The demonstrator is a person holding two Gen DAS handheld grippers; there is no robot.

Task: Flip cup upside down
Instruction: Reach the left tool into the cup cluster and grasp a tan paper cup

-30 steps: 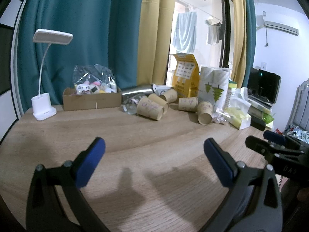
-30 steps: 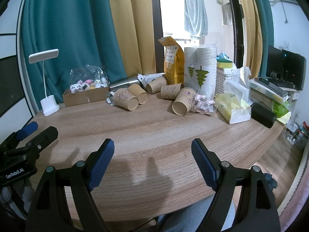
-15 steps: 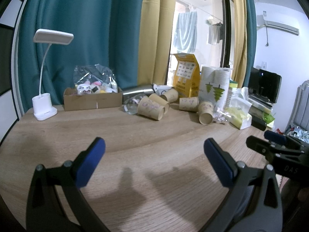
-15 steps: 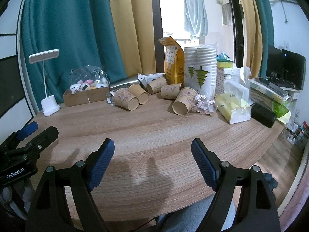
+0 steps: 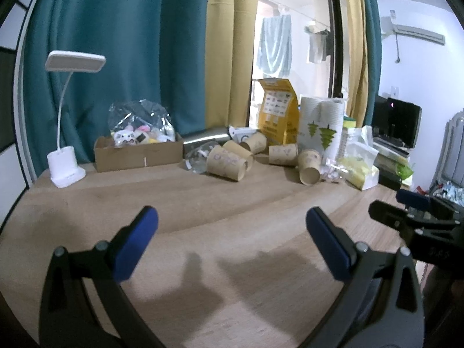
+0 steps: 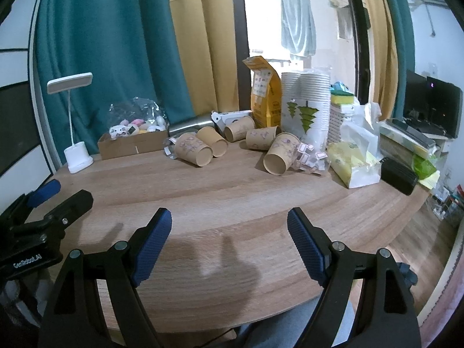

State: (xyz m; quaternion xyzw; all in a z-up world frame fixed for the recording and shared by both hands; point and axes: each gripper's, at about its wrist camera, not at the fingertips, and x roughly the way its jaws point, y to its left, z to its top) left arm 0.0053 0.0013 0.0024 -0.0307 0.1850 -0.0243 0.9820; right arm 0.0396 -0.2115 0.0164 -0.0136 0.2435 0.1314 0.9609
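Clutter along the table's (image 6: 232, 191) far edge
White desk lamp (image 6: 74, 121) at left, cardboard box (image 6: 132, 145) of toys beside it, yellow bag (image 6: 265, 98) farther right.

Both wrist views look low across the table (image 5: 232, 203) toward the curtains (image 6: 116, 58), sharing its far clutter.

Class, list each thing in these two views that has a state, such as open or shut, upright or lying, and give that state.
left tongs: open, empty, above the table.
right tongs: open, empty.
brown paper cups: five, all lying on their sides.
white cup stack: upright, in its plastic sleeve.
yellow bag: standing upright.
desk lamp: upright; lit or not, cannot tell.
cardboard box: open-topped, holding a bag of toys.
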